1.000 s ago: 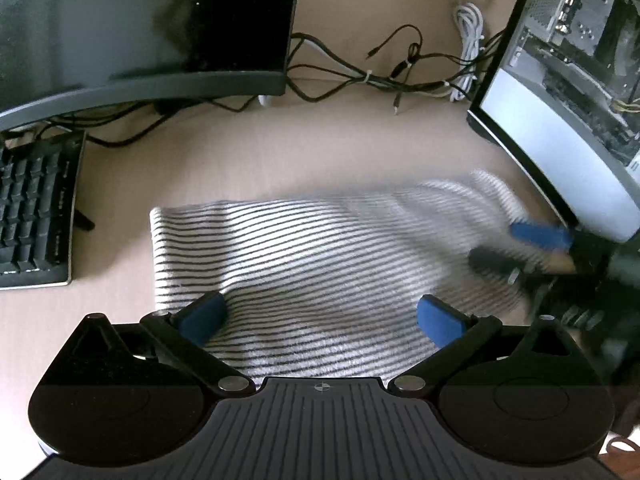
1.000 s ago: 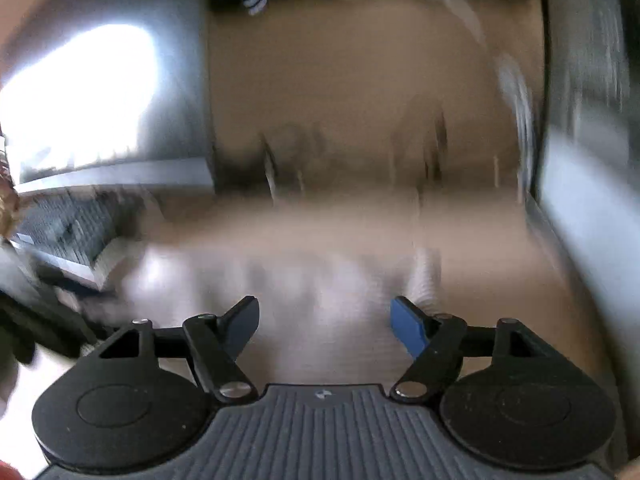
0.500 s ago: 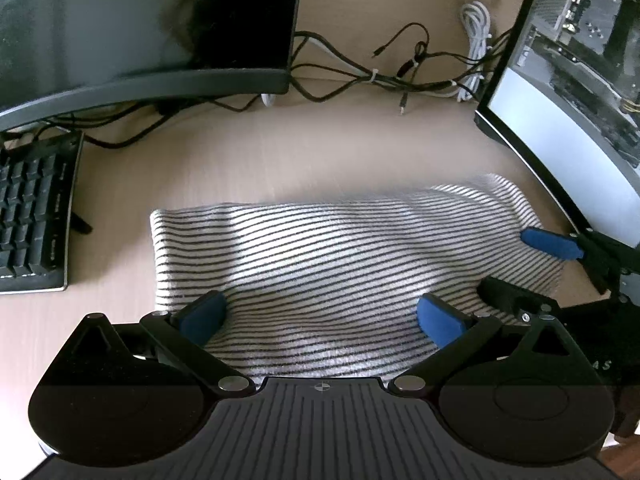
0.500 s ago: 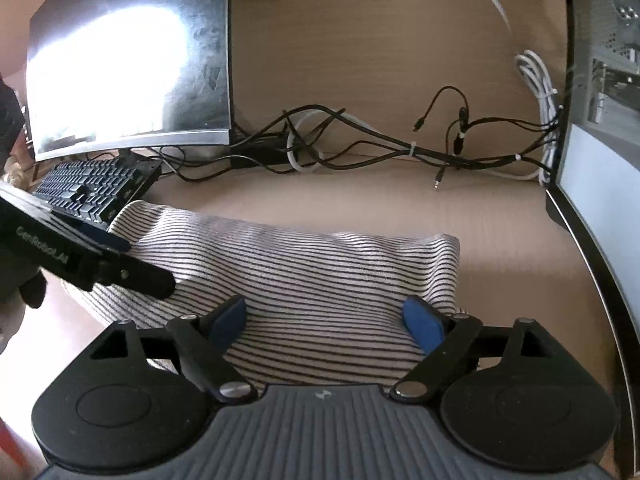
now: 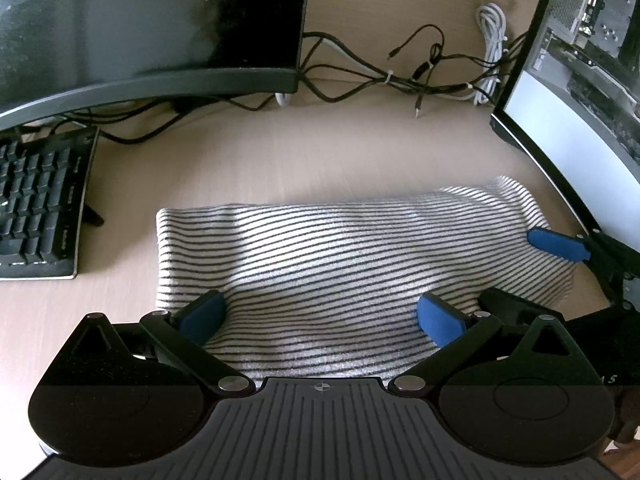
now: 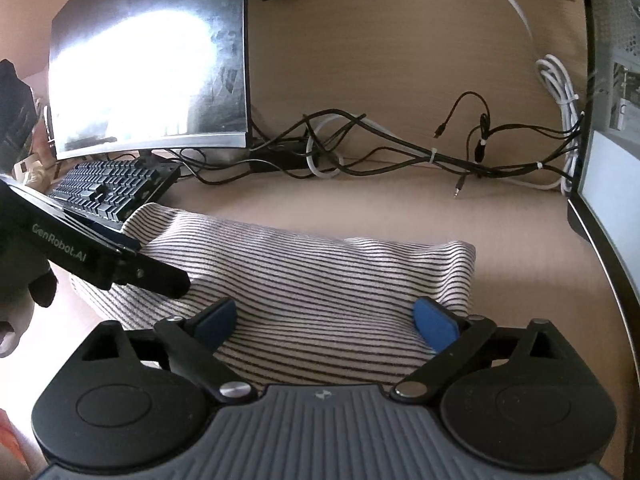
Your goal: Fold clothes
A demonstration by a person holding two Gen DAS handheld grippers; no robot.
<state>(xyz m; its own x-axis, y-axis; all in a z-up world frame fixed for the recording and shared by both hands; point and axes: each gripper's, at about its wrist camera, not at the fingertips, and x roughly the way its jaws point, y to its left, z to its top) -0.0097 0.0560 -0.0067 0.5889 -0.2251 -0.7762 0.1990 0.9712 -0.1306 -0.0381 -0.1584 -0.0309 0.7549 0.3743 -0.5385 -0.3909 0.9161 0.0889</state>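
Left wrist view, left tool (image 5: 320, 316) spread over striped garment (image 5: 340, 248), right tool (image 6: 324, 316) opening above it

Dark monitor (image 5: 152, 20) above black keyboard (image 5: 38, 208); tangled cables (image 5: 380, 76) along wooden desk (image 5: 280, 160); lit screen (image 5: 580, 80) at right

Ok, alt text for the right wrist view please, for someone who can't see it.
A folded black-and-white striped garment lies on a light wooden desk, with the right gripper over its near edge, jaws opening, pads not pinching the cloth. The left gripper reaches in from the left; behind are a keyboard, a monitor and tangled cables.
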